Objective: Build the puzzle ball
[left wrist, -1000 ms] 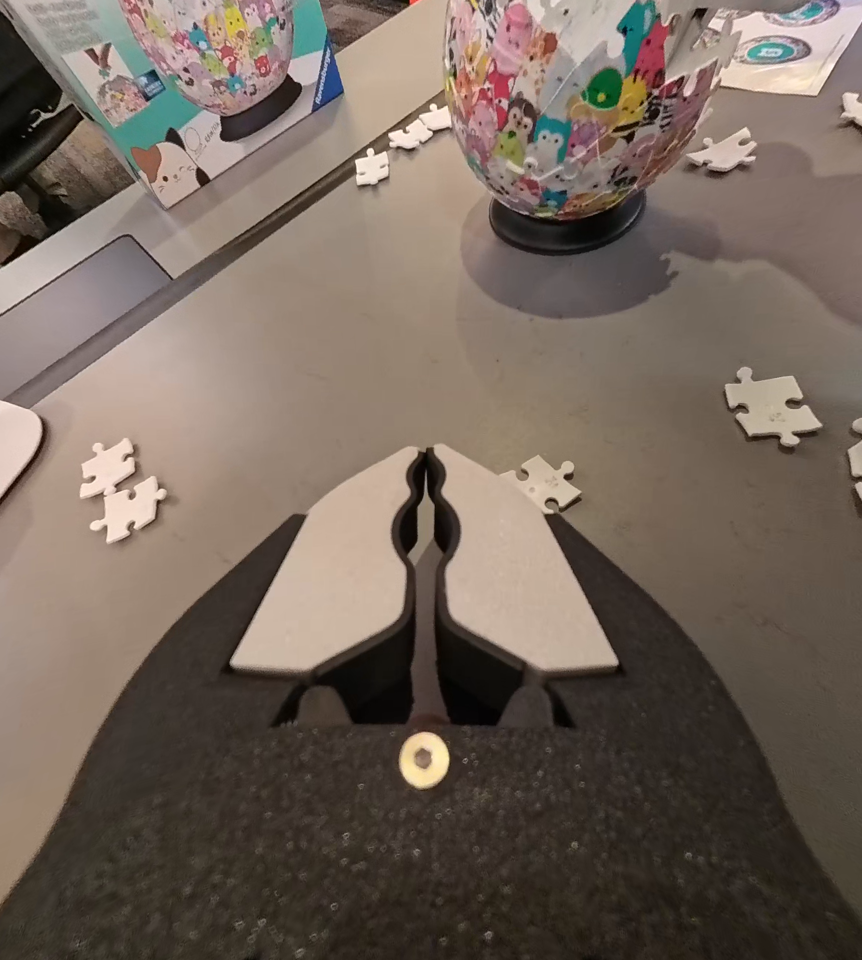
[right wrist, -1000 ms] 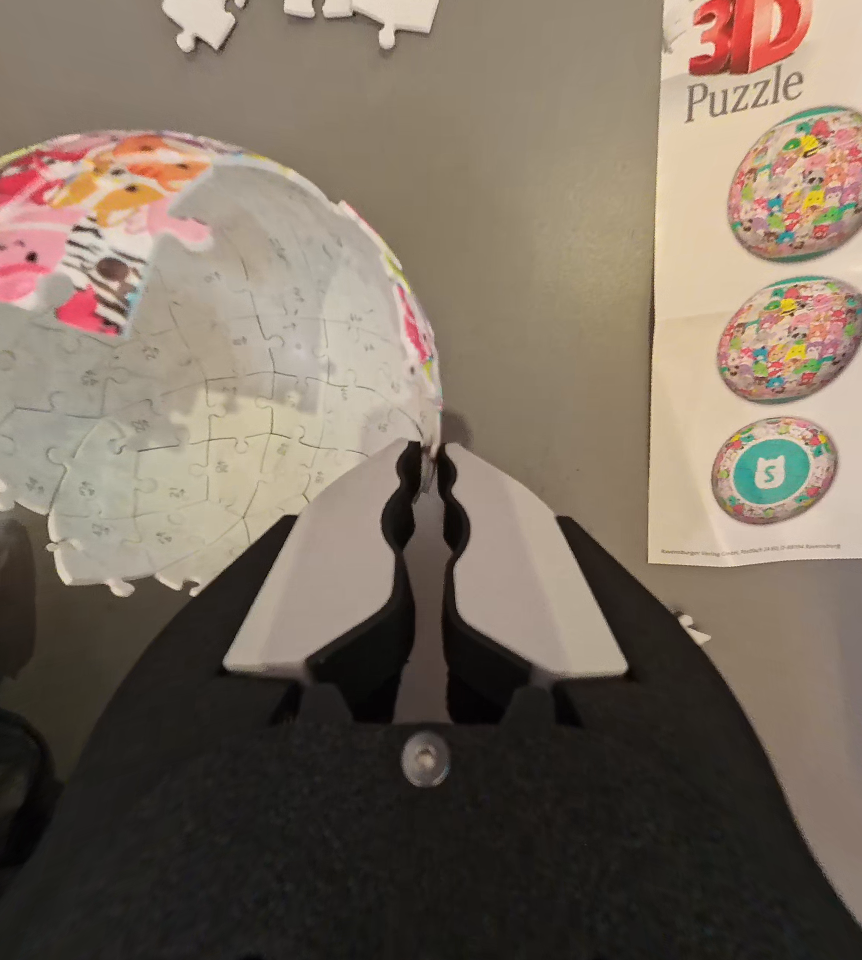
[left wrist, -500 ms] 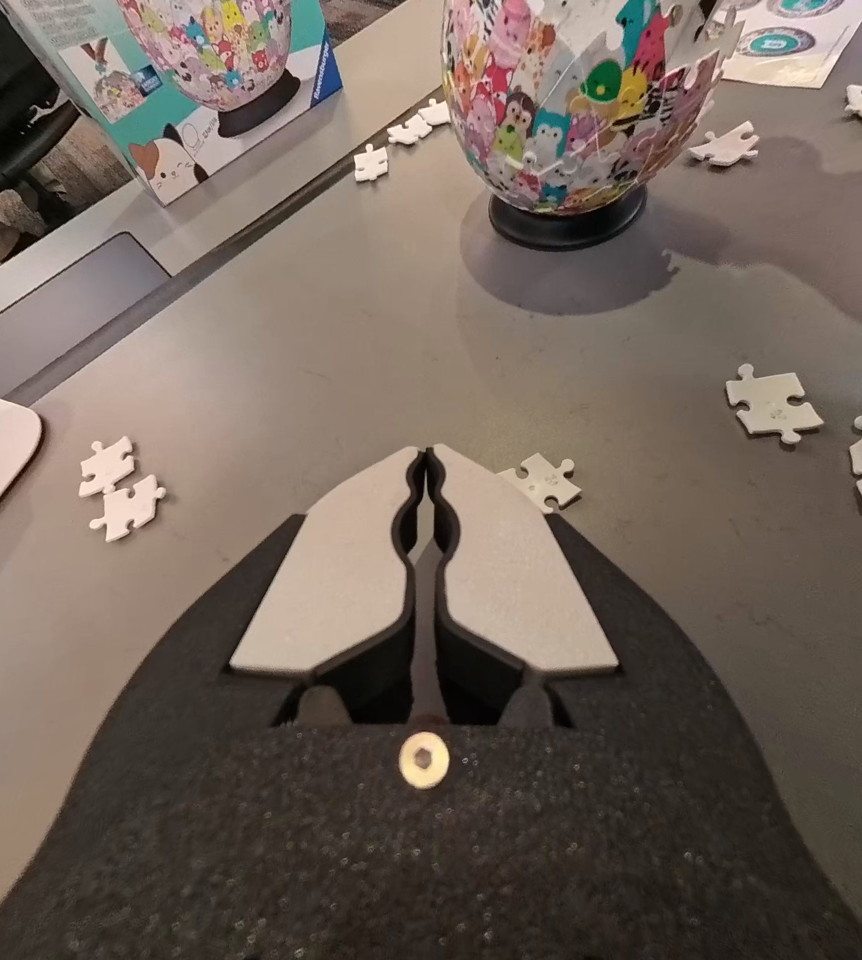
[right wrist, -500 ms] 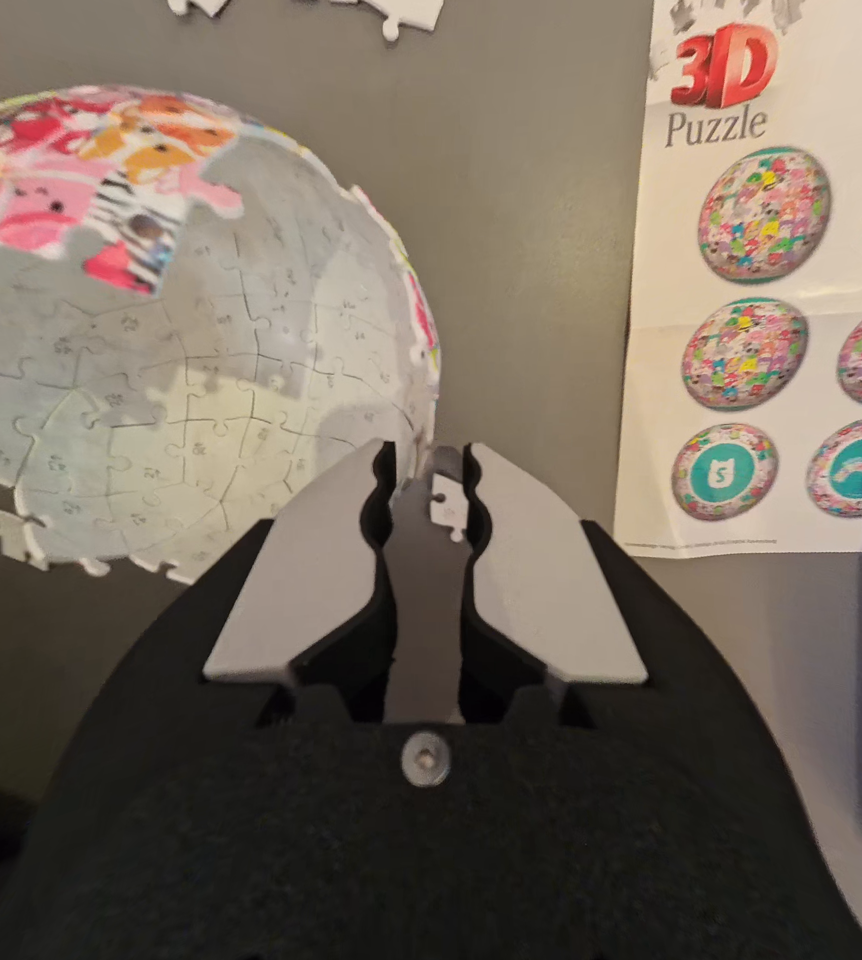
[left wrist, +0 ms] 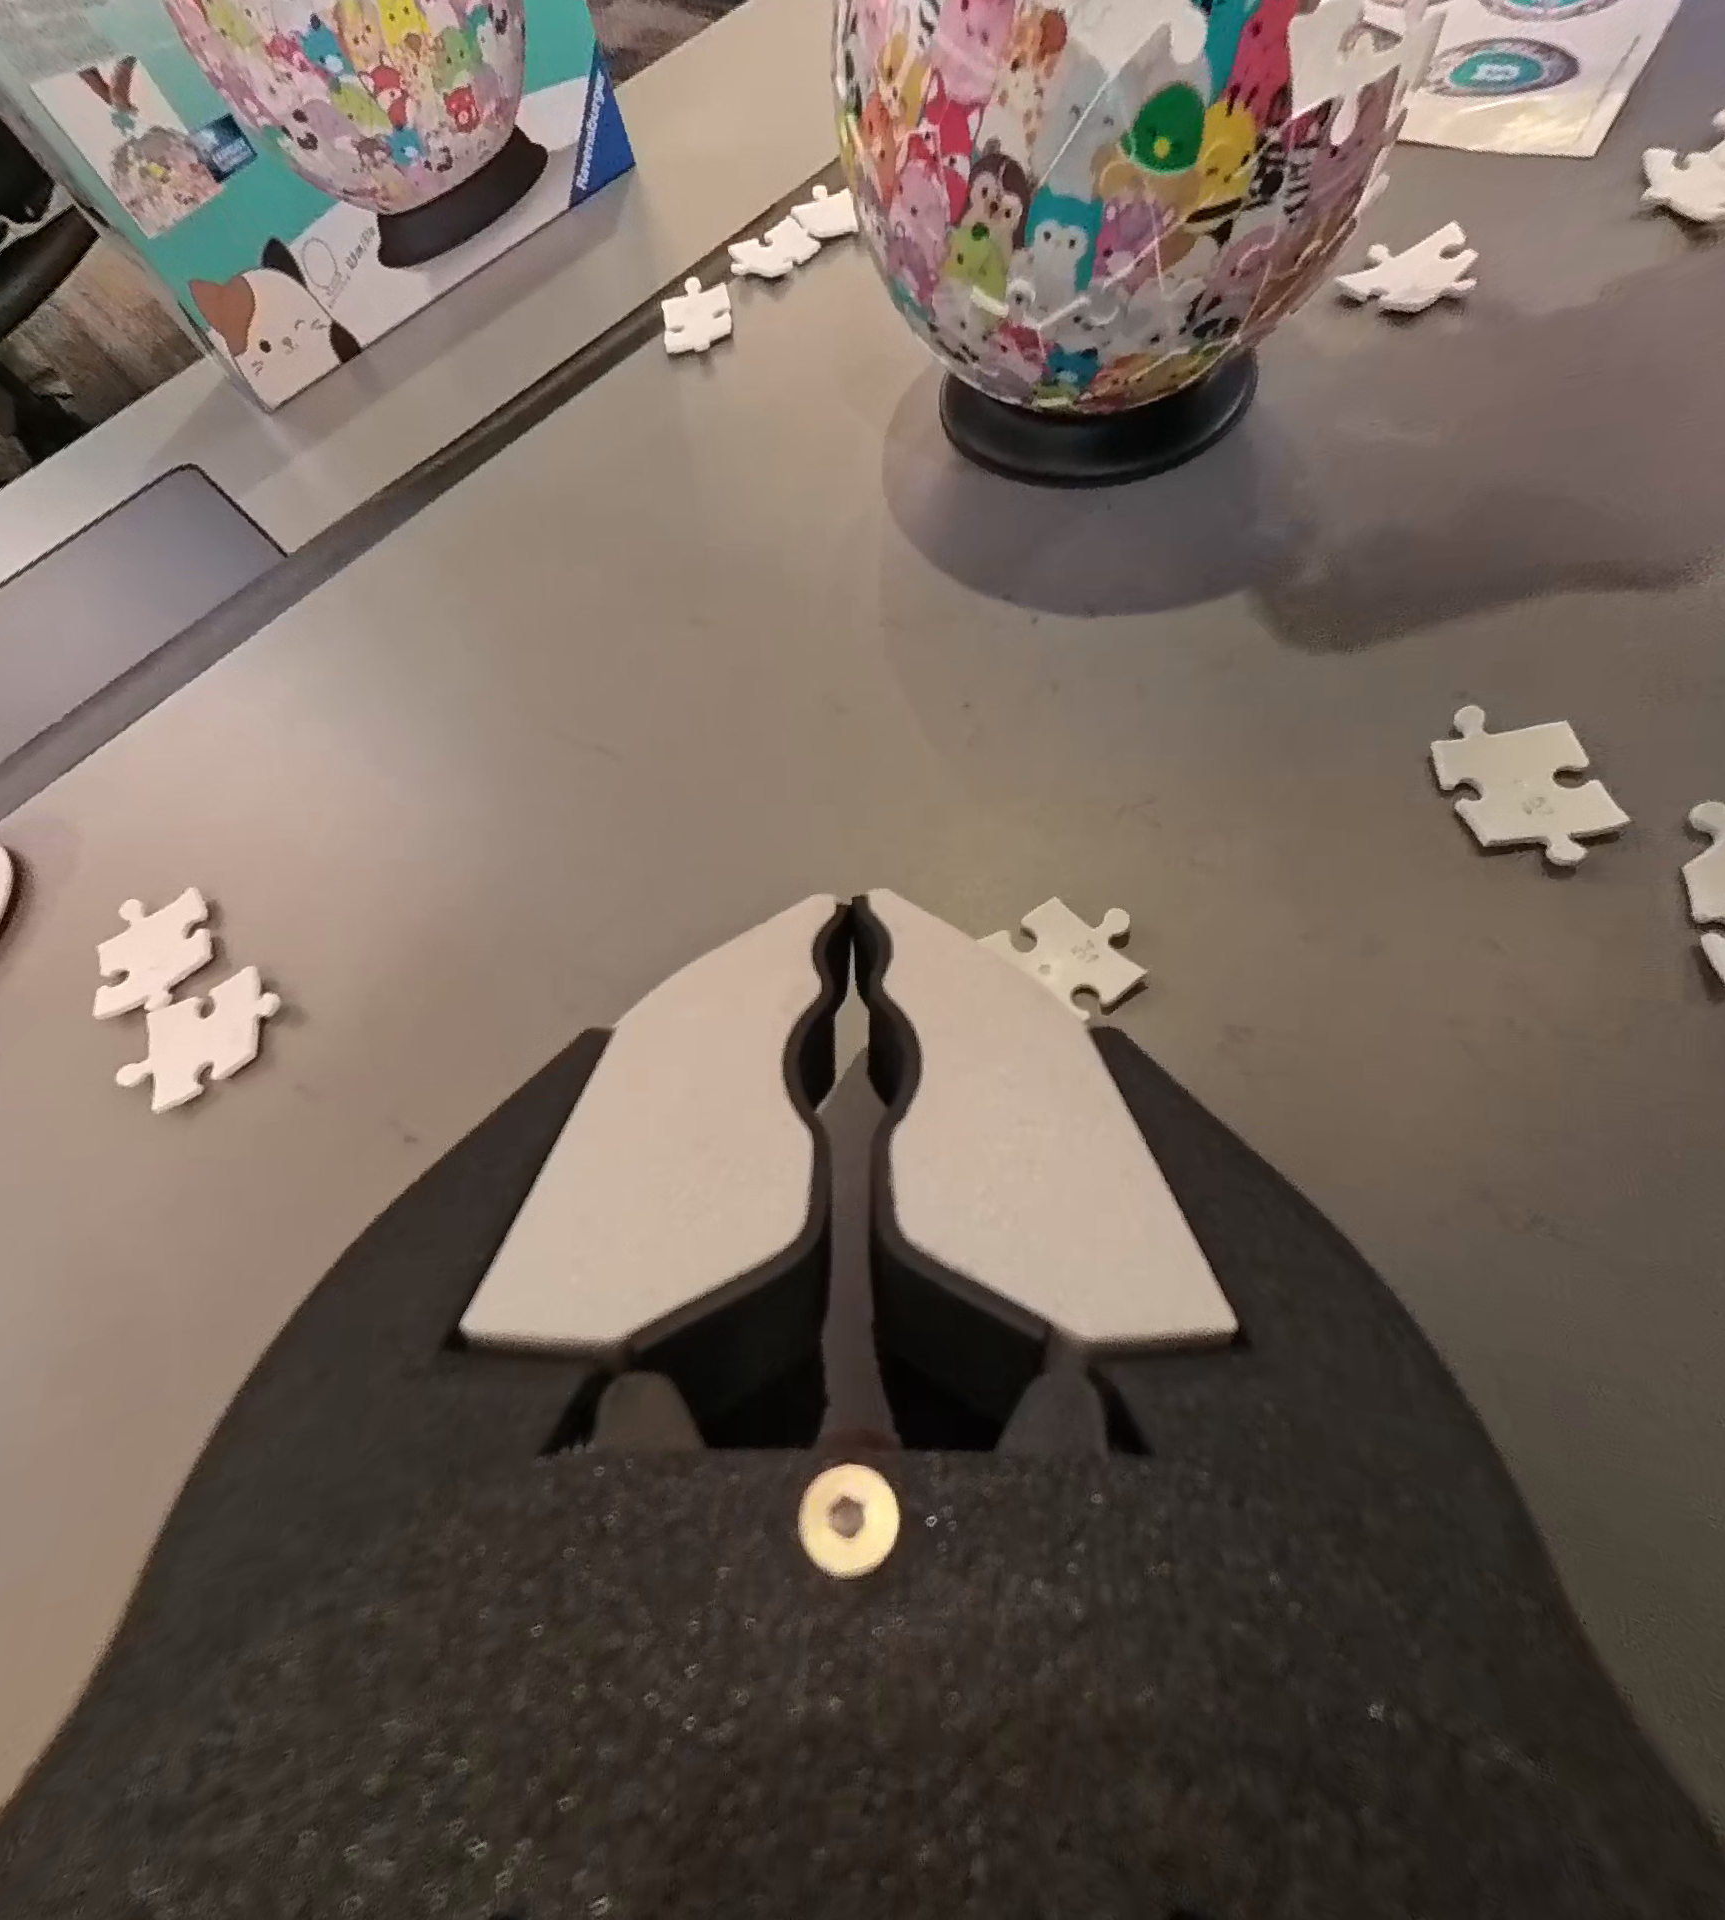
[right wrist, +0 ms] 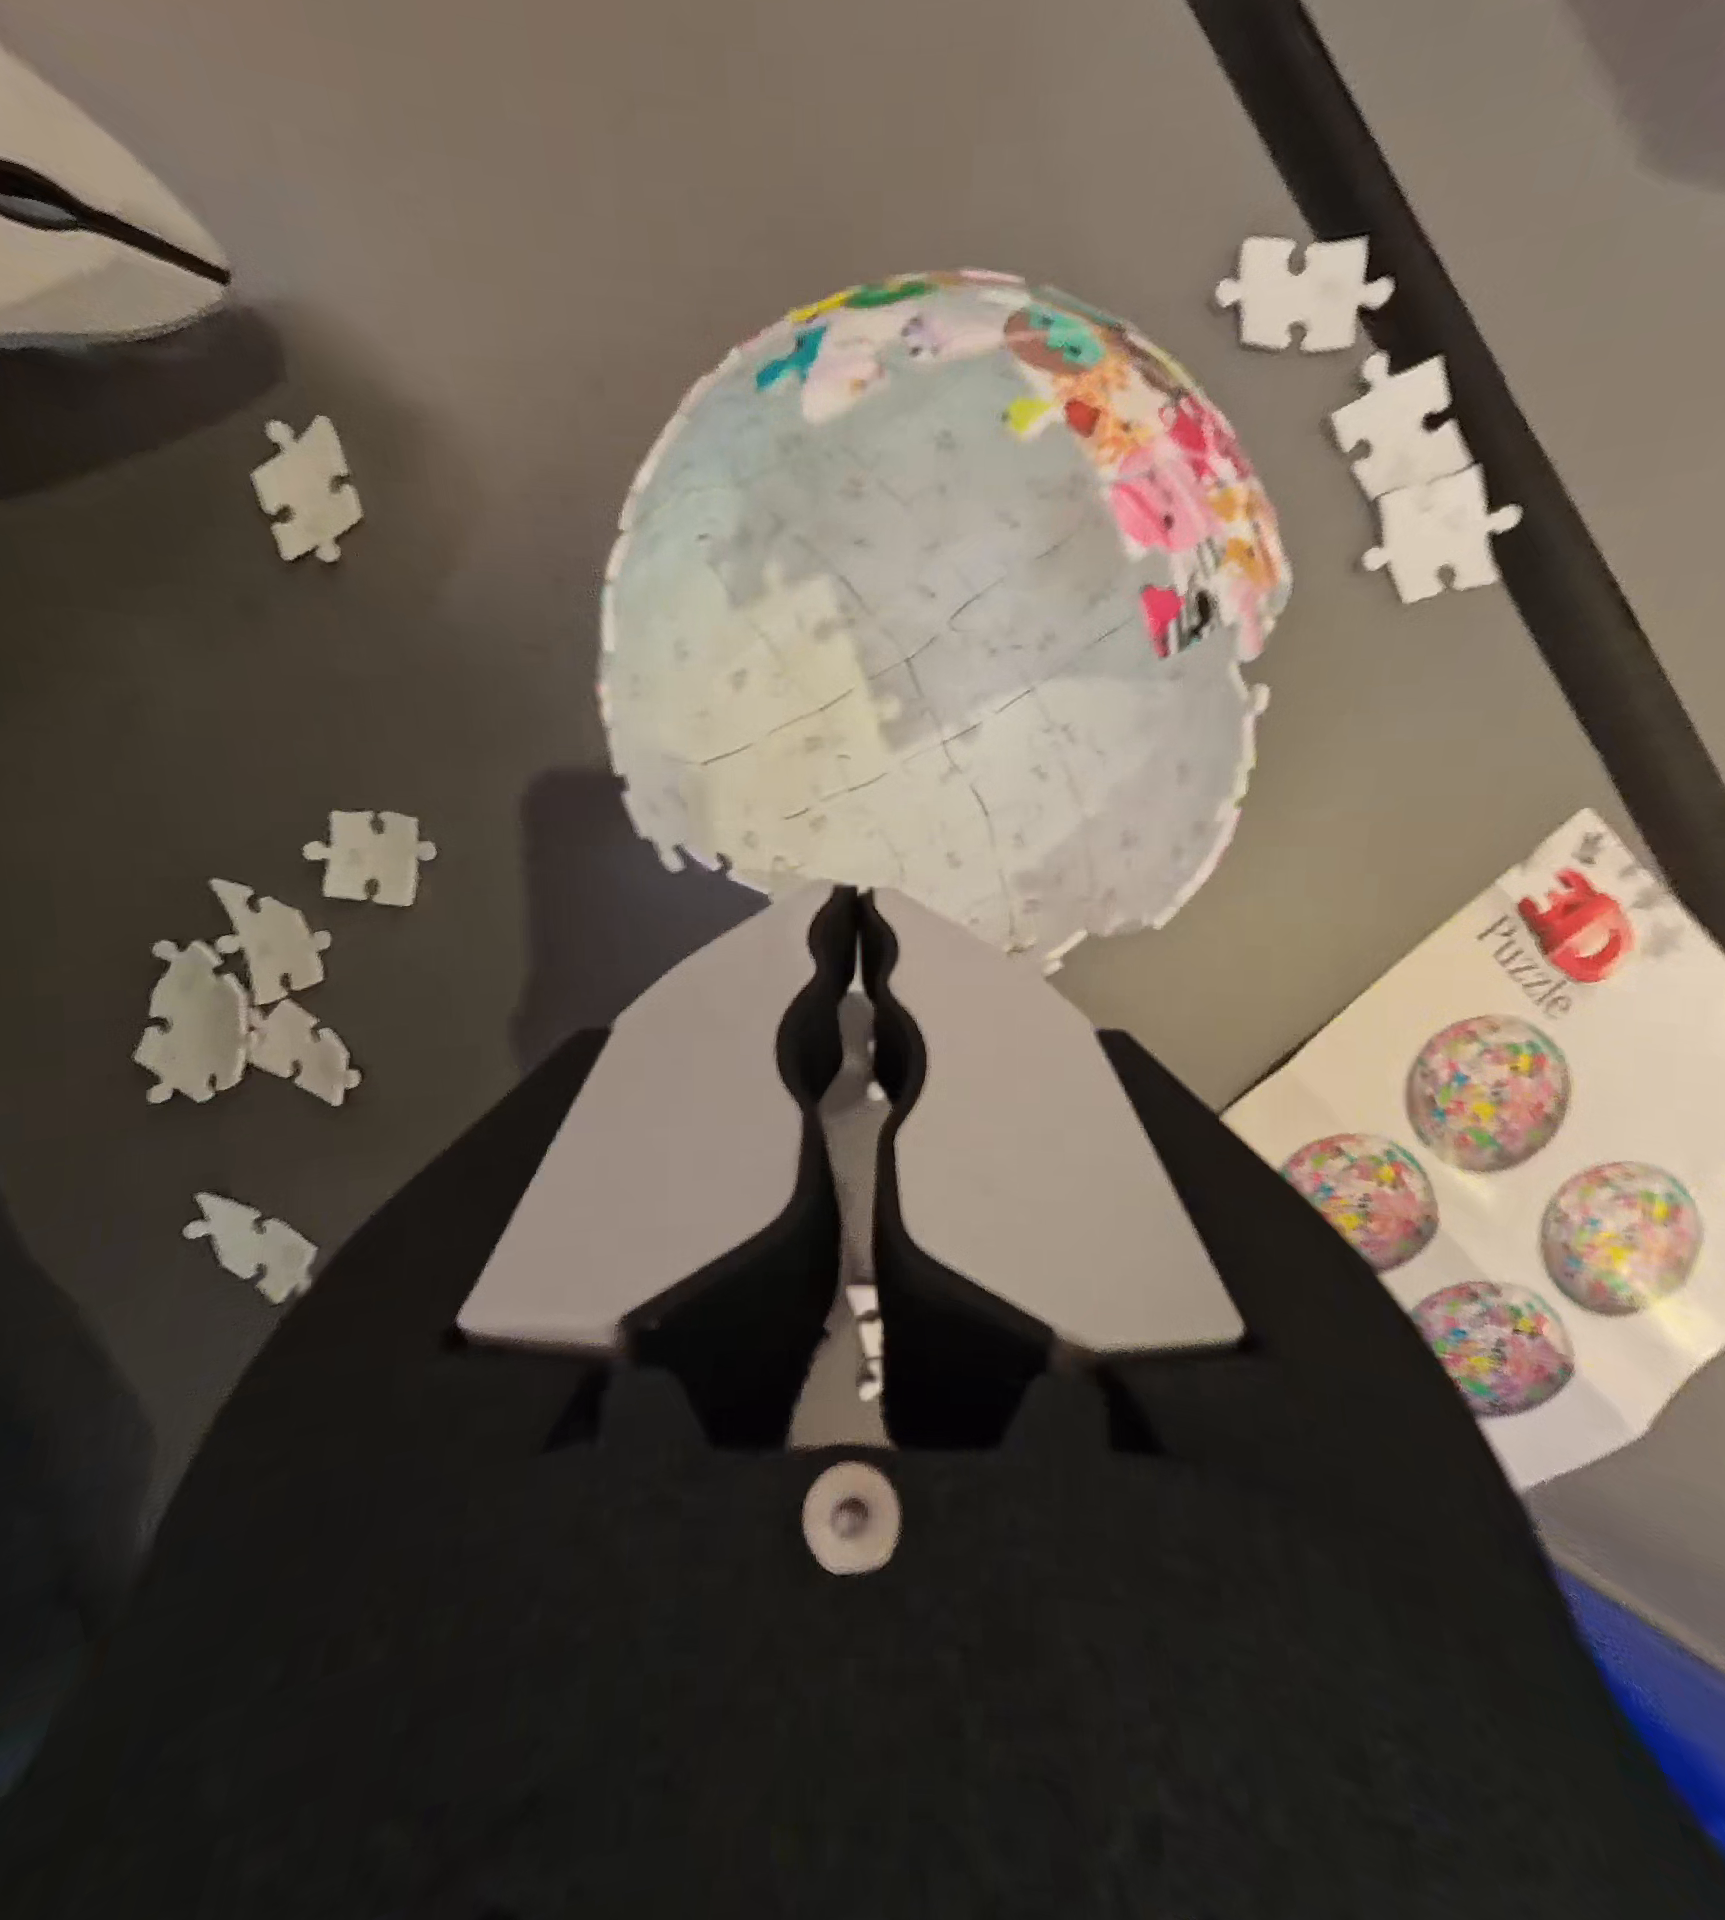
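1. Left gripper (left wrist: pixel 853 906): fingers pressed together, nothing between them, low over the grey table (left wrist: pixel 629 727).
2. Loose piece (left wrist: pixel 1071 954): white side up, just right of the left fingertips.
3. Puzzle ball (left wrist: pixel 1097 197): unfinished, upright on its black stand (left wrist: pixel 1097 421), farther back and right.
4. Right gripper (right wrist: pixel 850 906): above the ball, fingertips meeting, holding nothing visible.
5. Instruction sheet (right wrist: pixel 1564 1143): flat, right of the ball.

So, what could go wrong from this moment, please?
1. The puzzle ball is unfinished, its top open, and it rests only on a small black stand; a hard push could tip it or pop pieces loose.
2. The right gripper is shut with nothing visibly held, so it may have no piece to place.
3. The loose pieces overlap, so picking one could drag others.
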Action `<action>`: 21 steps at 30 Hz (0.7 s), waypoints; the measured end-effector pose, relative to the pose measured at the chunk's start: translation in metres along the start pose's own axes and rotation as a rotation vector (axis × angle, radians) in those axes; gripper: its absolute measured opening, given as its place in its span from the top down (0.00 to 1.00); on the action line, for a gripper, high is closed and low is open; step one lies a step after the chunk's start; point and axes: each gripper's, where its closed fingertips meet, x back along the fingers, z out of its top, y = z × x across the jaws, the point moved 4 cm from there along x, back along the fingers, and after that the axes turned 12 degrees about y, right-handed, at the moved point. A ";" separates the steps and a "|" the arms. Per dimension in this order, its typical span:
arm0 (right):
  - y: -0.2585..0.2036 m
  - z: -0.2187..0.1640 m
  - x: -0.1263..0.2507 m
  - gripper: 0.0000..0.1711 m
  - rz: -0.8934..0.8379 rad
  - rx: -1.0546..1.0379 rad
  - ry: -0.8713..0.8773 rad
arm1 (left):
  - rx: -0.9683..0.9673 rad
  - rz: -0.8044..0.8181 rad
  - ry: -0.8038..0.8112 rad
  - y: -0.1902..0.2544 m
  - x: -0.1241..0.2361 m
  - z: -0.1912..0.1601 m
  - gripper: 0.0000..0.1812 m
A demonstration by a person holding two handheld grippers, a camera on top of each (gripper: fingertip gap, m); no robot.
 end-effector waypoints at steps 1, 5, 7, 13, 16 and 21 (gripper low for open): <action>0.003 0.001 -0.001 1.00 -0.022 0.017 0.005 | -0.007 -0.008 0.004 0.001 -0.001 0.000 1.00; 0.006 0.001 -0.015 1.00 -0.103 0.098 -0.122 | -0.035 -0.033 0.033 0.006 -0.007 0.006 1.00; 0.006 0.002 -0.021 1.00 -0.157 0.202 -0.238 | -0.043 -0.040 0.052 0.007 -0.014 0.010 1.00; 0.008 0.001 -0.041 1.00 -0.109 0.353 -0.460 | -0.084 -0.045 0.055 0.010 -0.020 0.013 1.00; 0.013 -0.005 -0.051 1.00 -0.094 0.382 -0.533 | -0.112 -0.035 0.081 0.011 -0.016 0.015 1.00; 0.017 -0.015 -0.056 1.00 -0.098 0.401 -0.603 | -0.136 -0.028 0.064 0.012 -0.016 0.012 1.00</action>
